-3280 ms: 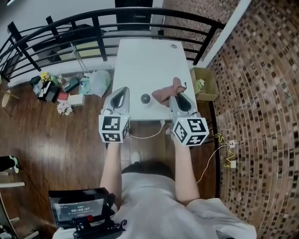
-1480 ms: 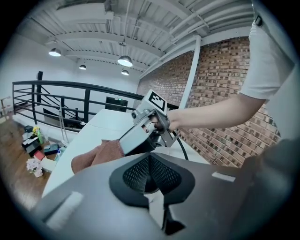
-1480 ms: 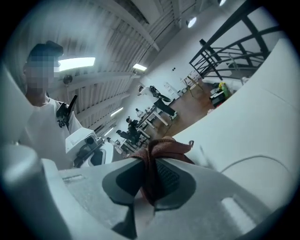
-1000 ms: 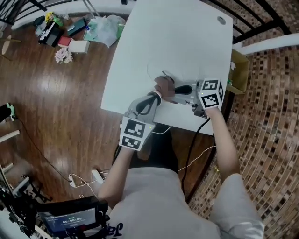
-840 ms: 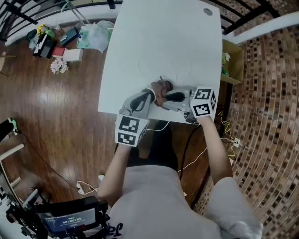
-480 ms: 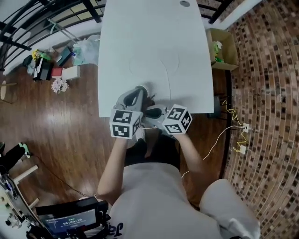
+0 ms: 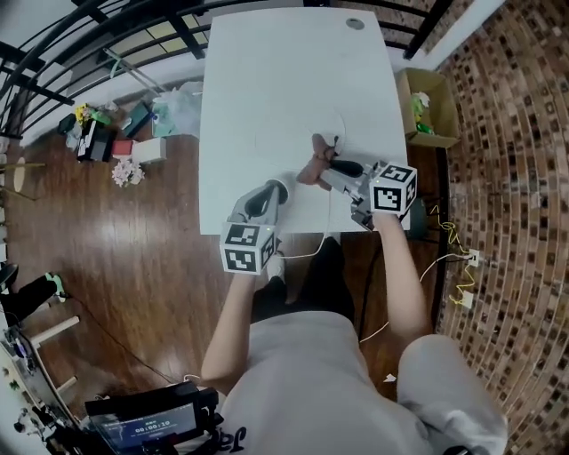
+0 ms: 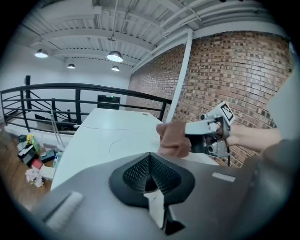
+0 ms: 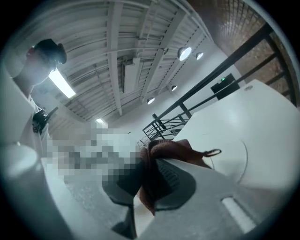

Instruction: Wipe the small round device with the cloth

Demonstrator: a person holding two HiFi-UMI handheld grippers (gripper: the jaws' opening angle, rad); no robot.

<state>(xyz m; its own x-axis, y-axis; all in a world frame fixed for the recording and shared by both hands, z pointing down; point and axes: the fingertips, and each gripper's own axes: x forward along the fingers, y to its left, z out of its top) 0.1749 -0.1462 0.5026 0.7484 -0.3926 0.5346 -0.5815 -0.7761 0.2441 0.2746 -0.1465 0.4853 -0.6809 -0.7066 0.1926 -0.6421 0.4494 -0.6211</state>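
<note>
The white tabletop fills the upper middle of the head view, and both grippers sit over its near edge. The left gripper lies at the lower left of the tabletop, its marker cube just below the edge. In the left gripper view its jaws are pressed together, mesh pads meeting along one seam. A thin dark gap shows low in that seam, and it is too small to tell whether anything sits in it. The small round device cannot be picked out for certain in any view.

The right gripper reaches in from the right of the frame and points toward the left. Its jaws are clamped on the brown cloth, which bunches out past the tips just above the tabletop. In the right gripper view the cloth is squeezed between the two dark pads, a fold hanging below them and a small loop sticking out to the right. The cloth is well apart from the left gripper, up and to its right.

A black railing curves along the top left. A cardboard box stands right of the tabletop.
</note>
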